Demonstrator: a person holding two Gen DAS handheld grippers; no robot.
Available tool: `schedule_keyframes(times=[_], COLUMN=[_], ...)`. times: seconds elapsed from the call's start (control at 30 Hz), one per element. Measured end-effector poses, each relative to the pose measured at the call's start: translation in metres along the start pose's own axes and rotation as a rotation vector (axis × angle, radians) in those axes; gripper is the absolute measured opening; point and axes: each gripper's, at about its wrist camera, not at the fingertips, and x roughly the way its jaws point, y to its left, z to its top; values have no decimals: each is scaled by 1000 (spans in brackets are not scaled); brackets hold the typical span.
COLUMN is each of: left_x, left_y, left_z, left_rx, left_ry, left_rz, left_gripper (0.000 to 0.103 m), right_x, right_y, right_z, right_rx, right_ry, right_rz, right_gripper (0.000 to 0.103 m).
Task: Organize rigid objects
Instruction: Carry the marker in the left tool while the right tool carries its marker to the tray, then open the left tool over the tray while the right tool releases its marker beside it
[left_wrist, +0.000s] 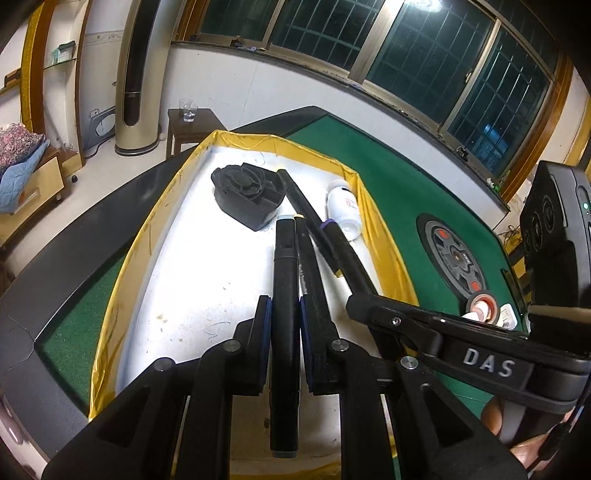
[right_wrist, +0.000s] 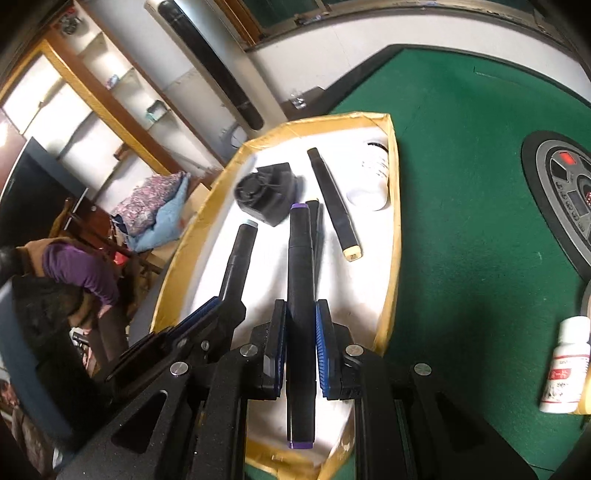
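A yellow-rimmed white tray (left_wrist: 147, 236) (right_wrist: 394, 236) lies on the green table. My left gripper (left_wrist: 284, 314) is shut on a black marker with grey ends (left_wrist: 283, 280) over the tray; it also shows in the right wrist view (right_wrist: 238, 258). My right gripper (right_wrist: 300, 321) is shut on a black marker with purple ends (right_wrist: 301, 295), seen too in the left wrist view (left_wrist: 347, 254). In the tray lie a black plastic part (left_wrist: 247, 192) (right_wrist: 267, 195), a cream-tipped black marker (right_wrist: 334, 206), another black marker (left_wrist: 308, 269) and a white bottle (left_wrist: 345, 210) (right_wrist: 373, 177).
On the green felt right of the tray stand a white pill bottle (right_wrist: 563, 369) and a tape roll (left_wrist: 482, 304). A round grey control panel (left_wrist: 454, 254) (right_wrist: 565, 192) sits in the table's middle. A small side table with glasses (left_wrist: 190, 123) stands beyond.
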Motion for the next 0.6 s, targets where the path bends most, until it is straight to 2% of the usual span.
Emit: schedule_keyframes(times=[0.6], left_x=[14], left_y=[11], left_z=[-1], left_rx=[-6], left_ry=[69], left_rz=[6], left_gripper=[13], right_x=[-1], right_y=[4], right_z=[-1], right_rx=[-76], right_ry=[10], right_rz=[-104], right_gripper=[13])
